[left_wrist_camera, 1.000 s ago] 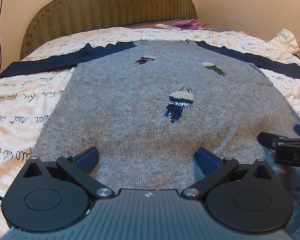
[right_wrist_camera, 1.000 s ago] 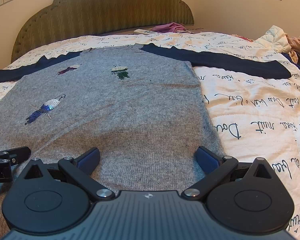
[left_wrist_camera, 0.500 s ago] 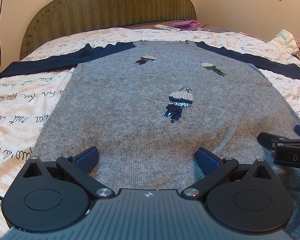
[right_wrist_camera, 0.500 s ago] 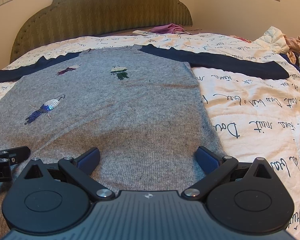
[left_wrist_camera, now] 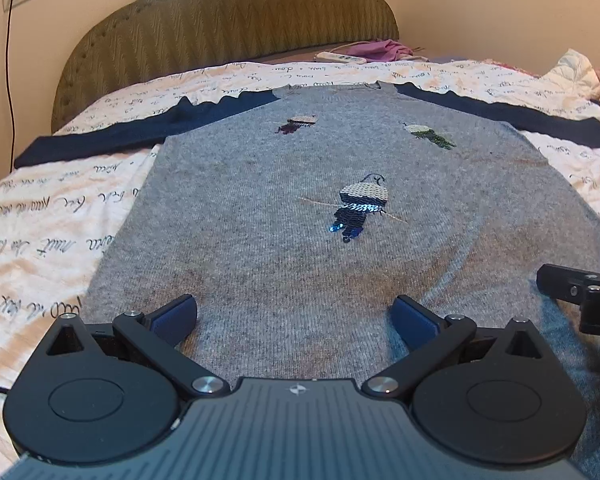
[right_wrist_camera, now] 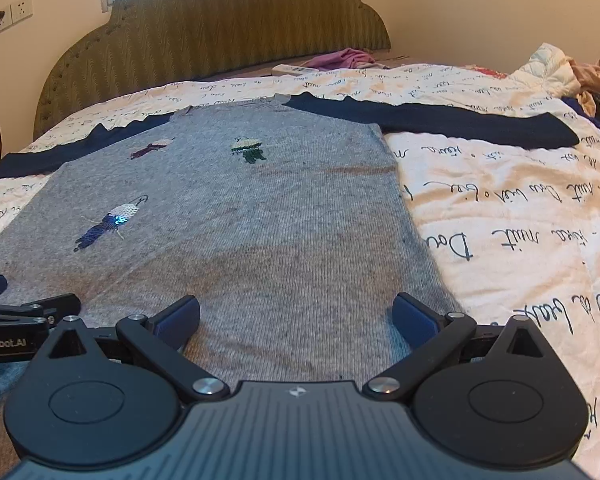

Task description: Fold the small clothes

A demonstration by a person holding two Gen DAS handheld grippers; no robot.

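Observation:
A small grey knit sweater (left_wrist_camera: 284,208) with navy sleeves lies flat and face up on the bed, its neck toward the headboard and both sleeves spread out sideways. Sequinned figures decorate its chest. My left gripper (left_wrist_camera: 294,316) hovers open over the hem on the left side. Over the hem's right part, close to the side seam, my right gripper (right_wrist_camera: 296,316) is open as well. The same sweater (right_wrist_camera: 260,220) fills the right wrist view. Each gripper shows at the edge of the other's view. Nothing sits between either pair of fingers.
A cream bedspread (right_wrist_camera: 500,216) with black script covers the bed. The olive padded headboard (left_wrist_camera: 236,28) stands at the far end, with a white remote (left_wrist_camera: 340,57) and pink cloth (left_wrist_camera: 380,46) near it. A heap of clothes (right_wrist_camera: 580,76) lies at the far right.
Both grippers have risen a little and tilted, so the sweater sits lower in both views. Both stay open and the sweater has not moved.

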